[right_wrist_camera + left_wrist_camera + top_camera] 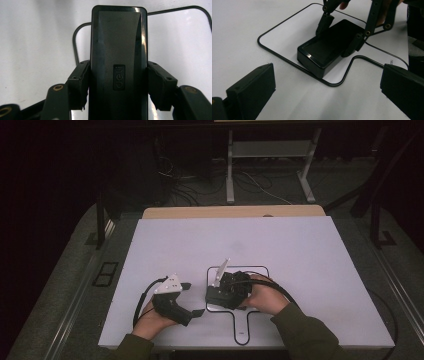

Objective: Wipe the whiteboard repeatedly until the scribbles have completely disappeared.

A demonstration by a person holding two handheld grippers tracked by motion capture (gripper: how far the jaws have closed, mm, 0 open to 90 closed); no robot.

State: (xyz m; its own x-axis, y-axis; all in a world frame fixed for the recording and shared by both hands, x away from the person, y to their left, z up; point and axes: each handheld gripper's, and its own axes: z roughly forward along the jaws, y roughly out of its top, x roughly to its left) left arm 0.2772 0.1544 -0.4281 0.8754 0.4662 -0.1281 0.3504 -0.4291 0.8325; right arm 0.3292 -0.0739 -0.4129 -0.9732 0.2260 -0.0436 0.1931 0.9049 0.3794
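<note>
Spreading across most of the high view, the white table [300,270] carried a white board [260,272] outlined by a thin black line, with a handle-like tab pointing toward the person. On that board sat a black box [329,47], an oblong case with a glossy lid marked "deli"; its lid was down, so what it held could not be told. The right gripper [117,87] was pinching the box across its long sides, pads pressed to both walls. The left gripper [324,92] rested nearby on the table, jaws spread and holding nothing. Judging by this, the grasp was made and the box sat inside the outline; releasing or carrying it elsewhere was left.
</note>
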